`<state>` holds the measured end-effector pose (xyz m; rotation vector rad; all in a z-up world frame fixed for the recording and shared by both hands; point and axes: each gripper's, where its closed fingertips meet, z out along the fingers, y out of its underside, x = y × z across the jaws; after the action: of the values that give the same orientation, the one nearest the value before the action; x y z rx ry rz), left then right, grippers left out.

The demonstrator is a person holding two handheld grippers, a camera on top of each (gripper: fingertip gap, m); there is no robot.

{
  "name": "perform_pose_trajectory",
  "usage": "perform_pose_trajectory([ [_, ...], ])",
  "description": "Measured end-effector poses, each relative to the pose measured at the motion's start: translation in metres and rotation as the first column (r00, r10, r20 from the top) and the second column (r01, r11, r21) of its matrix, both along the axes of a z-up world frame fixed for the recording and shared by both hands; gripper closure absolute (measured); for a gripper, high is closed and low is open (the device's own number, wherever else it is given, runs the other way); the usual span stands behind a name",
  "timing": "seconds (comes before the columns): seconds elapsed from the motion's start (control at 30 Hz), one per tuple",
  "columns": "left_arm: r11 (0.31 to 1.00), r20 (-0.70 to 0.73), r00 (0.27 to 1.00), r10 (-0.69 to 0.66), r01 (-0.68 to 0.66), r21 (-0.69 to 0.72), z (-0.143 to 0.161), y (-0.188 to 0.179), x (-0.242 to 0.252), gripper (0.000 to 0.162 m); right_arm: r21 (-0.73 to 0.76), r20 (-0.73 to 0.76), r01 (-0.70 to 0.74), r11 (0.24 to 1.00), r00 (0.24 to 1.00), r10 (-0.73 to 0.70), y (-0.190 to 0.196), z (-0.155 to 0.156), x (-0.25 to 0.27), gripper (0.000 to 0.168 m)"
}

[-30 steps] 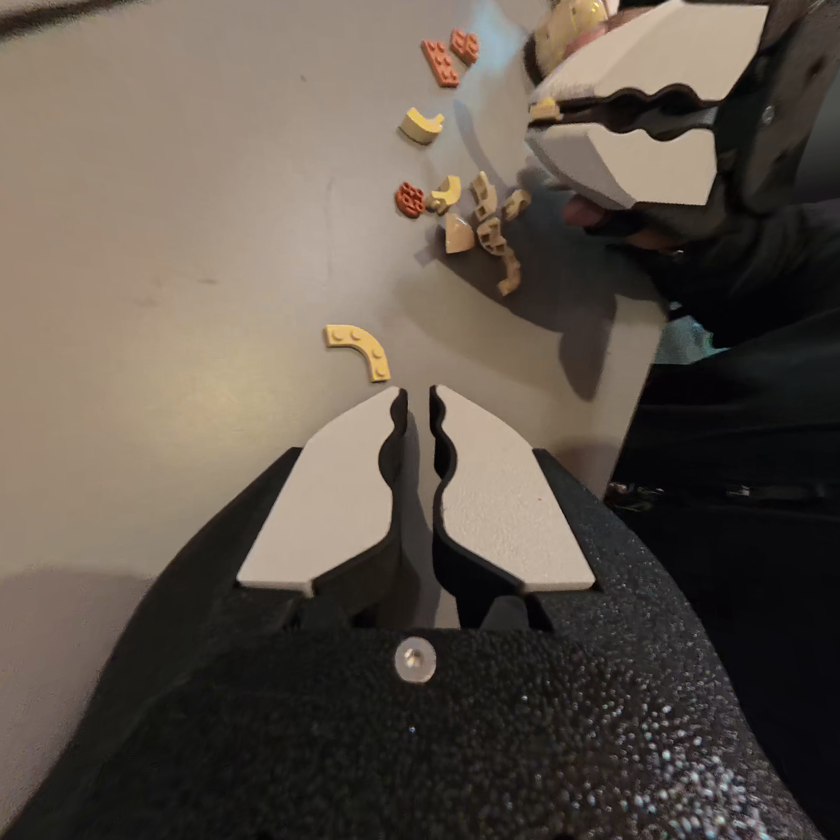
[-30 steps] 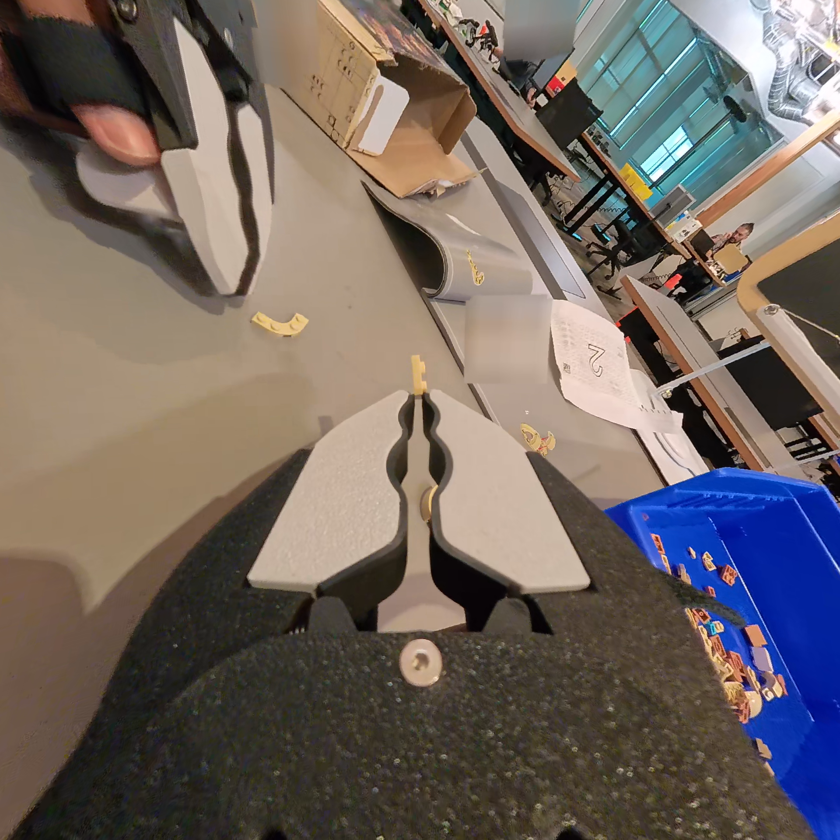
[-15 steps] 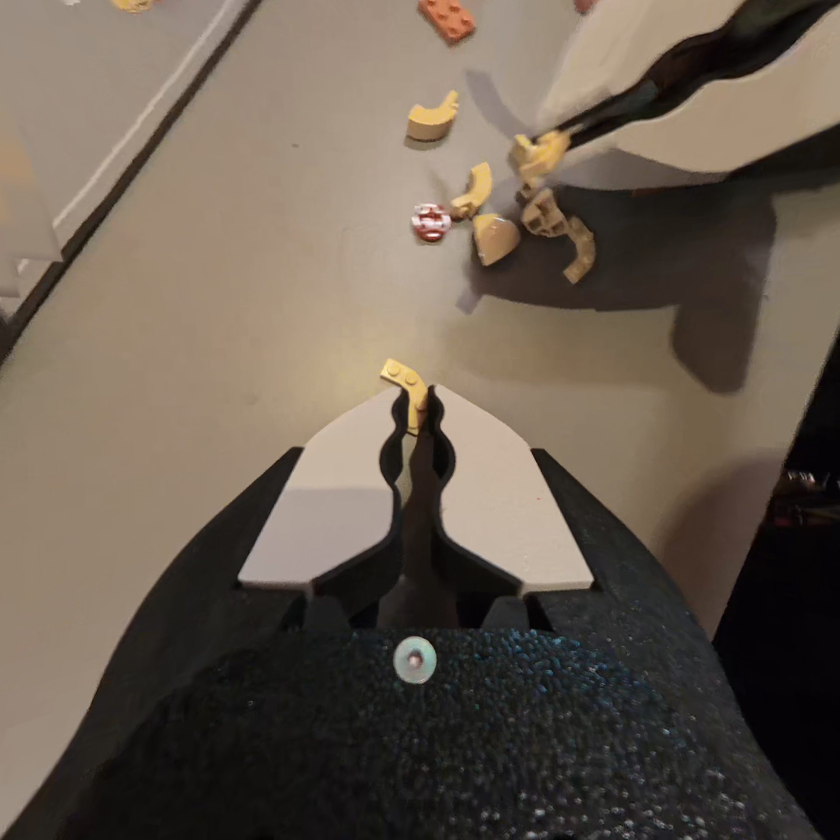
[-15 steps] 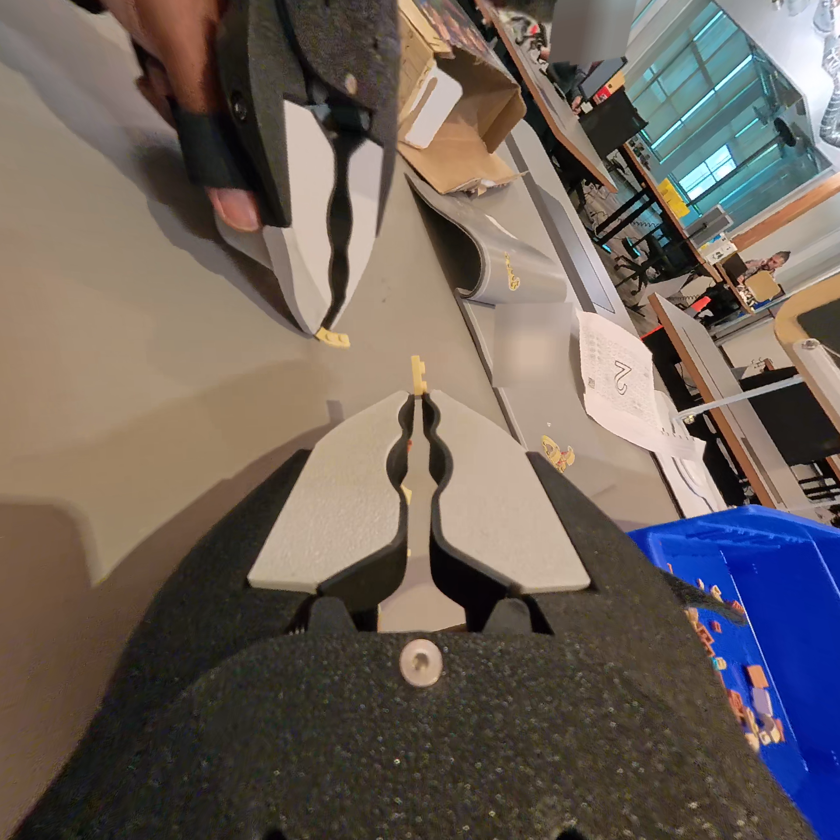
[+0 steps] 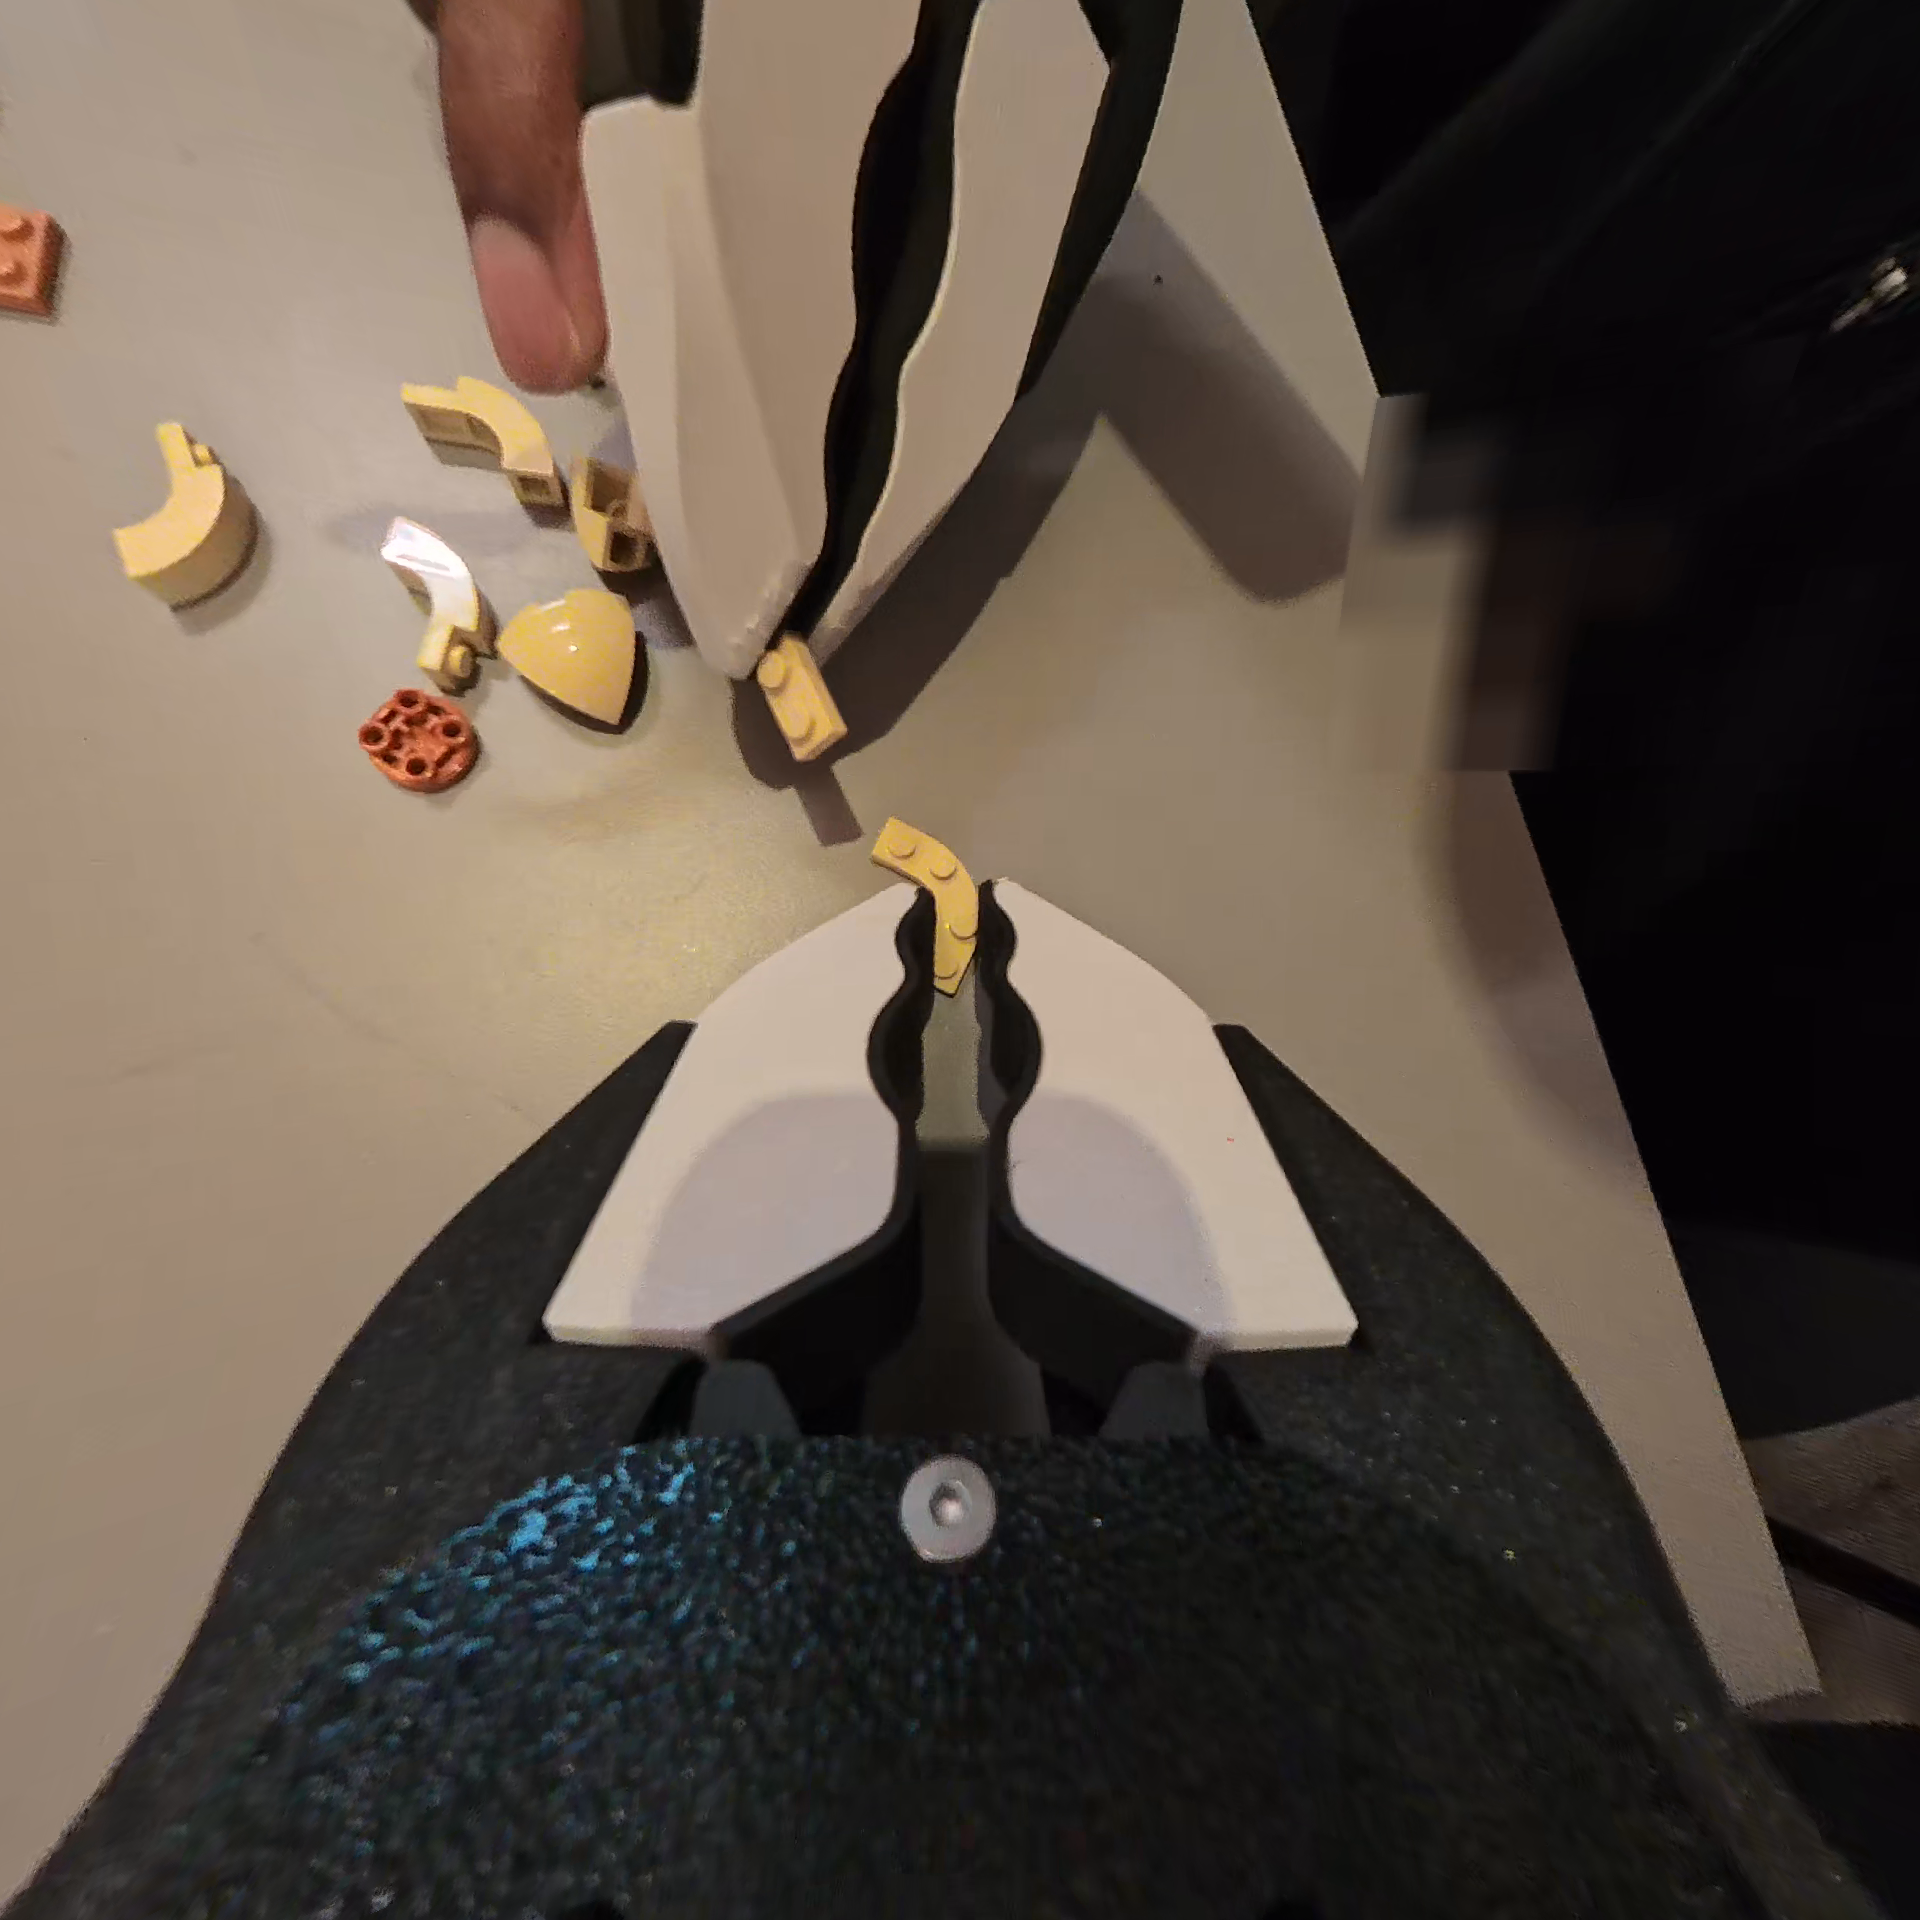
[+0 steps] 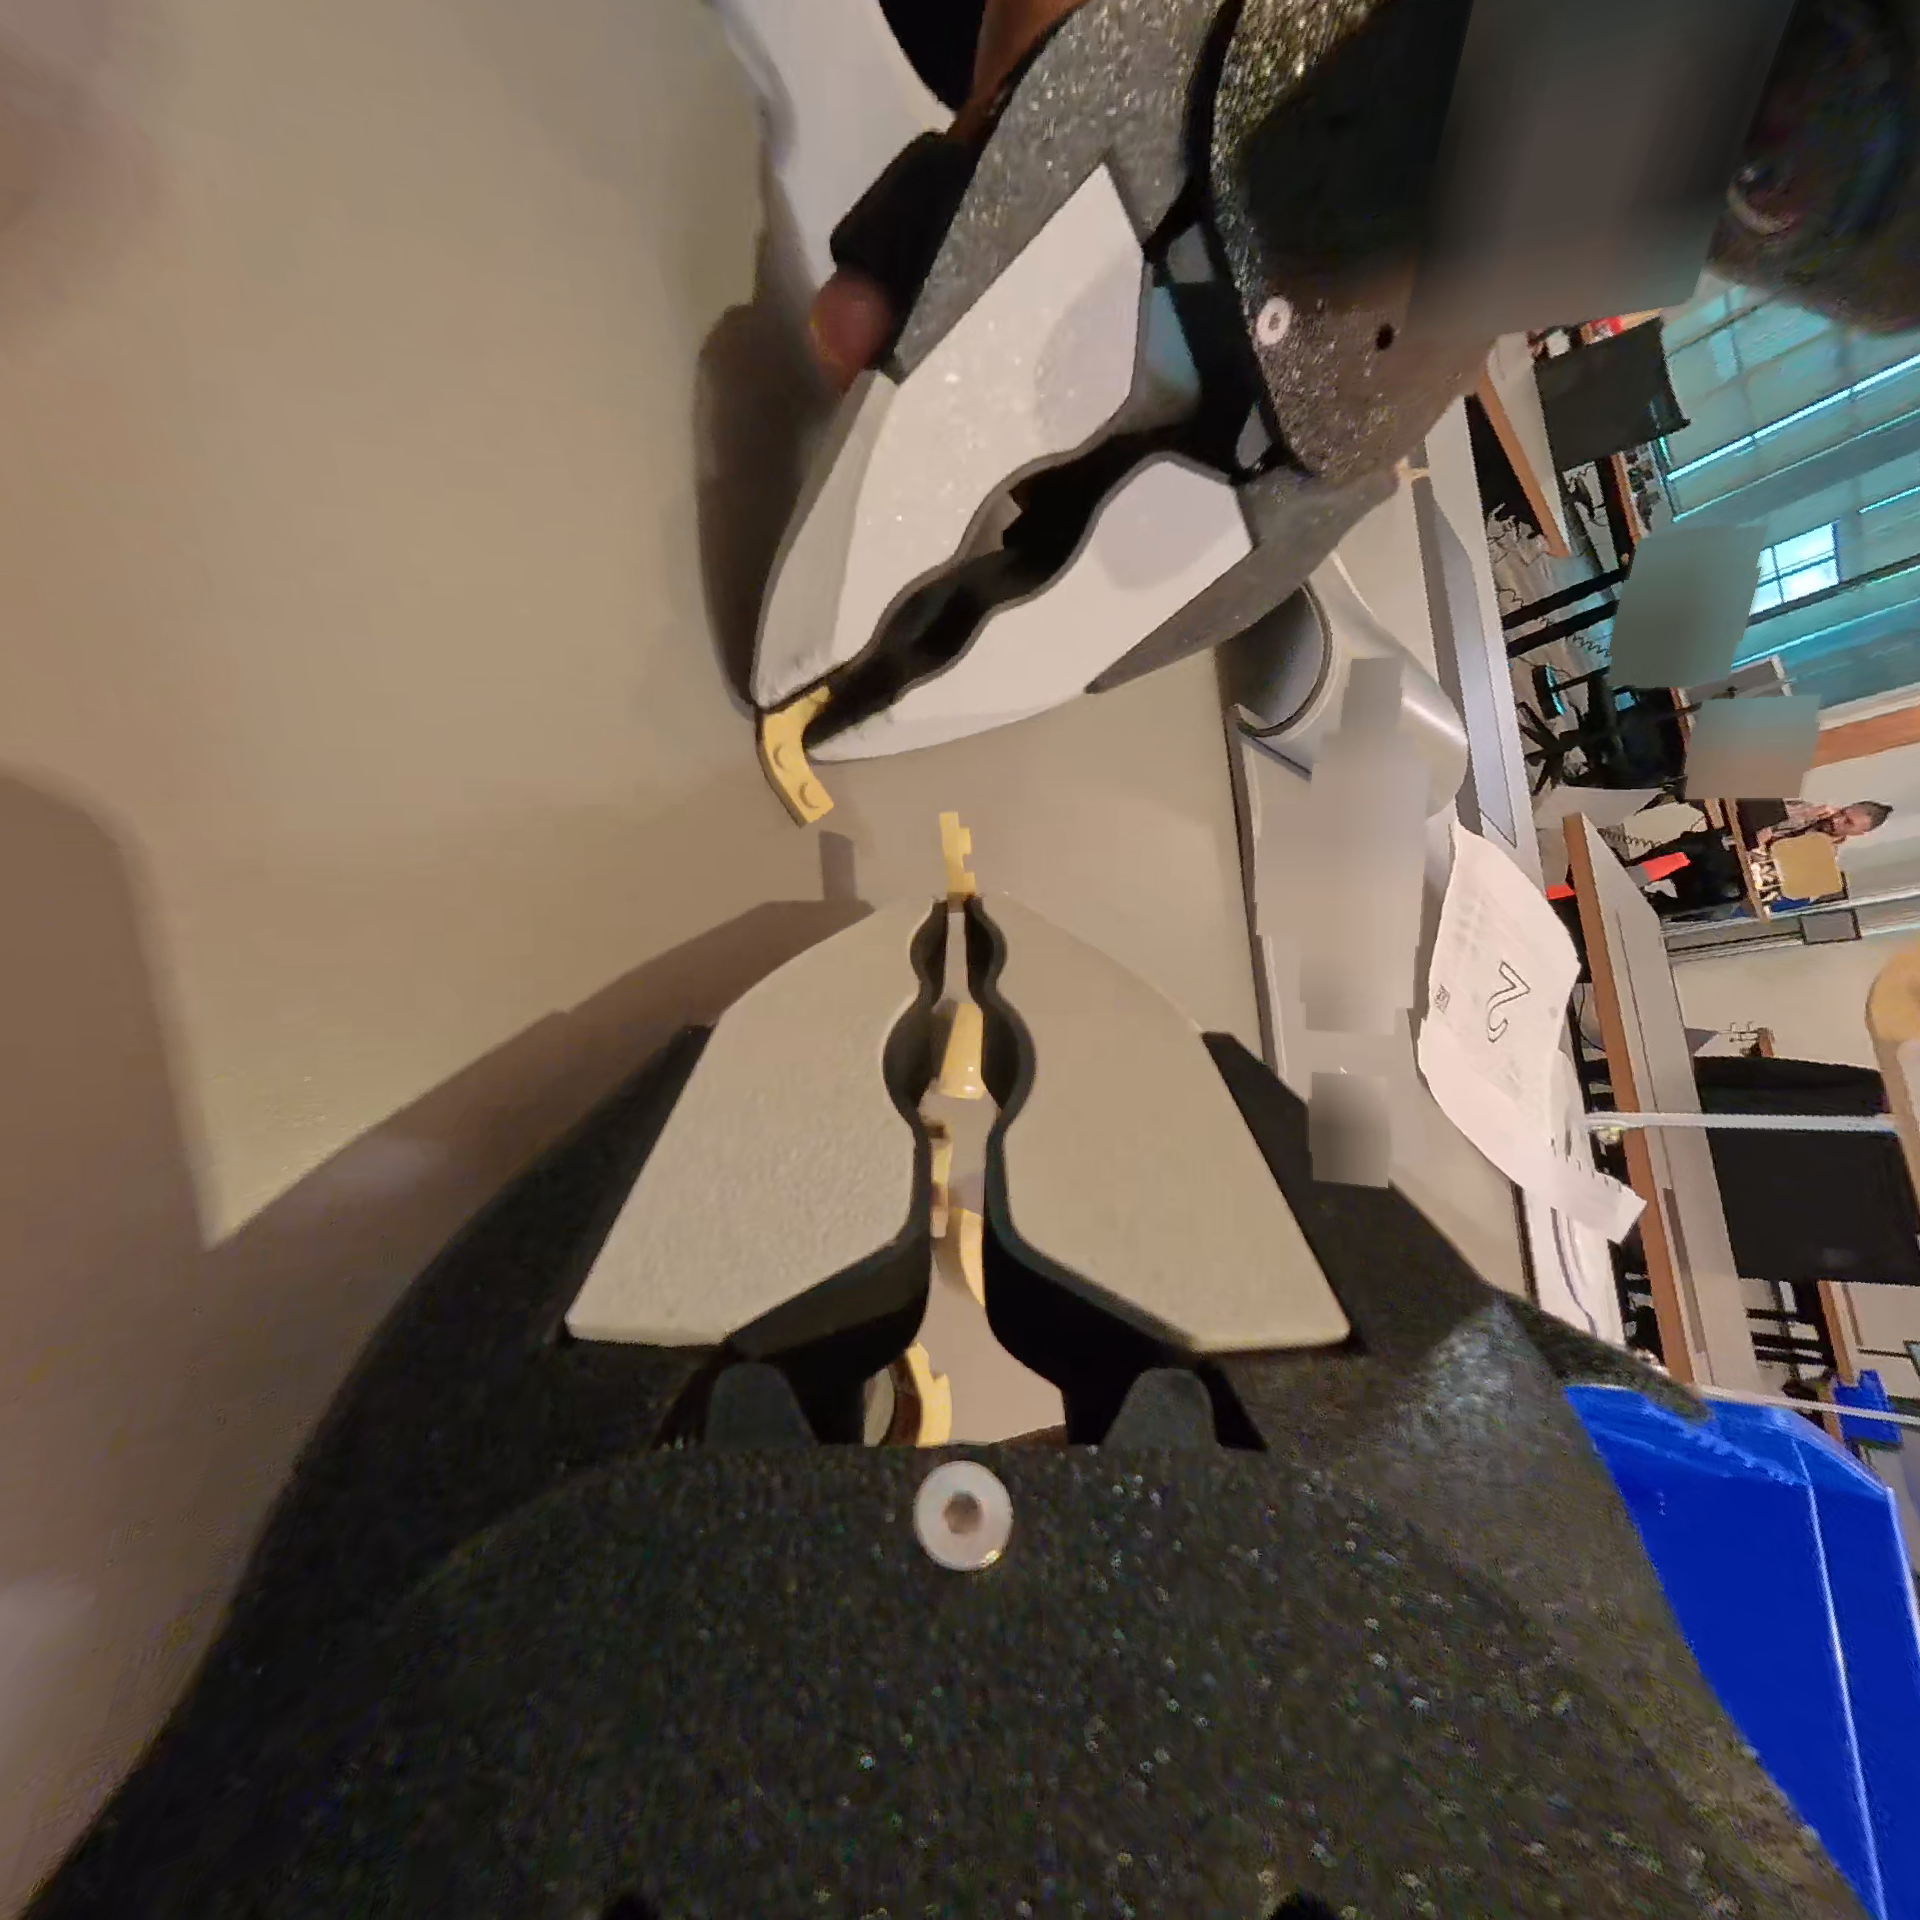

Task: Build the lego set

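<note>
My left gripper (image 5: 951,902) is shut on a curved yellow plate (image 5: 930,883), held just above the grey table (image 5: 260,987). The plate also shows in the right wrist view (image 6: 795,764), sticking out of the left gripper (image 6: 800,717). My right gripper (image 6: 958,906) is shut on a small yellow plate (image 6: 956,857), seen edge-on. In the left wrist view the right gripper (image 5: 784,644) comes down from above with that small plate (image 5: 800,701) at its tip. The two plates are close, a small gap apart.
Loose tan curved bricks (image 5: 483,436) (image 5: 187,520), a tan dome piece (image 5: 571,660), a round reddish piece (image 5: 418,727) and an orange plate (image 5: 26,260) lie at the left. A blue bin (image 6: 1766,1621), papers (image 6: 1496,1018) and the table's right edge (image 5: 1621,1143) are nearby. The left gripper's tips are roughly 5 cm from the right gripper's.
My left gripper closed on the curved plate and lifted it off the table. Both grippers moved toward each other, so the two plates now nearly meet.
</note>
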<state>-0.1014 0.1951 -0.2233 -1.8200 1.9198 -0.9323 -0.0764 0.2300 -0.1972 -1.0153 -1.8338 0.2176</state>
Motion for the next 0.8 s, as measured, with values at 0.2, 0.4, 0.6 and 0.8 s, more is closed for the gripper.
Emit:
perform_pose_trajectory([
  [0.2,0.983,0.045,0.988,0.151,-0.155,0.096,0.009,0.005,0.001,0.143,-0.035,-0.007,0.007,0.999,1.0,-0.007,0.002,-0.001,0.0,0.165],
  [0.4,0.906,-0.011,0.908,0.42,-0.418,0.064,0.008,0.007,0.013,0.143,-0.038,0.005,0.009,0.999,1.0,-0.009,0.002,-0.003,0.0,0.165],
  [0.6,0.806,-0.077,0.803,0.59,-0.581,0.117,0.005,0.011,0.009,0.143,-0.019,0.0,0.024,1.0,1.0,-0.024,0.005,0.0,0.002,0.165],
  [0.8,0.745,-0.074,0.744,0.664,-0.648,0.158,-0.001,0.012,0.011,0.147,-0.027,0.0,0.019,0.999,1.0,-0.019,0.004,-0.001,0.002,0.165],
])
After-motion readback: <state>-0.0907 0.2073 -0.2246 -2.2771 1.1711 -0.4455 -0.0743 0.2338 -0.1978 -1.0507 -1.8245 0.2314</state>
